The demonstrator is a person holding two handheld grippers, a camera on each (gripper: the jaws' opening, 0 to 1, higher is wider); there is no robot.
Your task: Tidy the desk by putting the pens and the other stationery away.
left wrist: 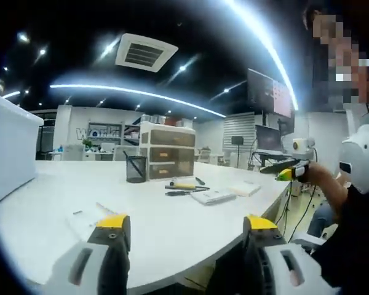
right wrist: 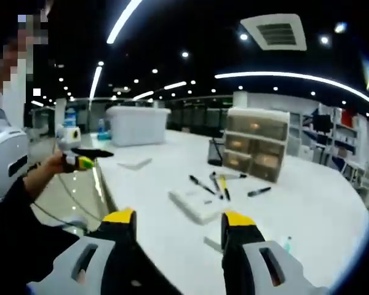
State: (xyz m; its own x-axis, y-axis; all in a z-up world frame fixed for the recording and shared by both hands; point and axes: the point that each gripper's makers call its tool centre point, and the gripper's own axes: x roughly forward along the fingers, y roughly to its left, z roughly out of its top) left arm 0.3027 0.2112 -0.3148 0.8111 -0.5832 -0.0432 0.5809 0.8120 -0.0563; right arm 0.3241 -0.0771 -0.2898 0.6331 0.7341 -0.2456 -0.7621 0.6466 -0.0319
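Note:
Several pens [left wrist: 183,185] lie on the white desk [left wrist: 61,203] in front of a black mesh pen cup [left wrist: 136,169]. A white pad [left wrist: 213,196] rests beside them. My left gripper [left wrist: 186,224] is open and empty, held short of the desk's near edge. In the right gripper view the pens [right wrist: 209,184] and the pad [right wrist: 195,204] lie just beyond my right gripper [right wrist: 178,218], which is open and empty too. The pen cup [right wrist: 216,152] stands behind them. Each gripper also appears in the other's view, held in a hand: right gripper [left wrist: 290,173], left gripper [right wrist: 80,161].
A beige drawer unit [left wrist: 167,152] stands next to the cup. A big white box [left wrist: 9,150] sits at the desk's far left end. A clear flat ruler [left wrist: 89,215] lies near the left jaw. The person [left wrist: 357,203] stands at the desk's right edge.

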